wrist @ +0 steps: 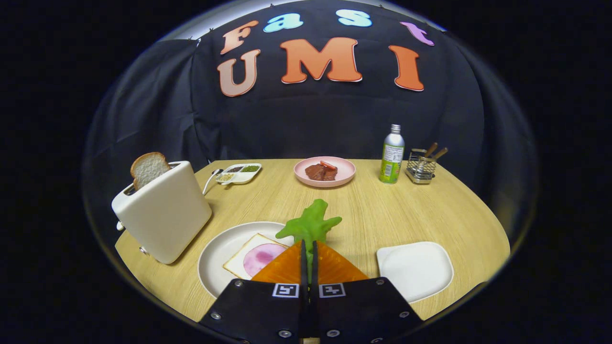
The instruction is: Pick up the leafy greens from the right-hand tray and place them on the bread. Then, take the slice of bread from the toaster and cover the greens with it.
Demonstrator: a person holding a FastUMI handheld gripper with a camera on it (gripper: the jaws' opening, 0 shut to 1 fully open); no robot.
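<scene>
My gripper (309, 248) is shut on the leafy greens (311, 224), which stick up from between the fingertips above the table. Just left of the fingers lies a white round plate (215, 253) with a slice of bread (239, 260) topped by a pink round of ham (263, 258); the fingers hide part of the slice. Right of the fingers sits the white square tray (415, 270), bare. A white toaster (162, 217) stands further left with a slice of bread (148, 168) poking out of its slot.
Beyond the greens a pink plate (306, 177) holds pieces of meat. A green bottle (392, 157) and a wire caddy (420, 167) with utensils stand at the back right. A small white dish (239, 173) of seasonings with a spoon lies behind the toaster.
</scene>
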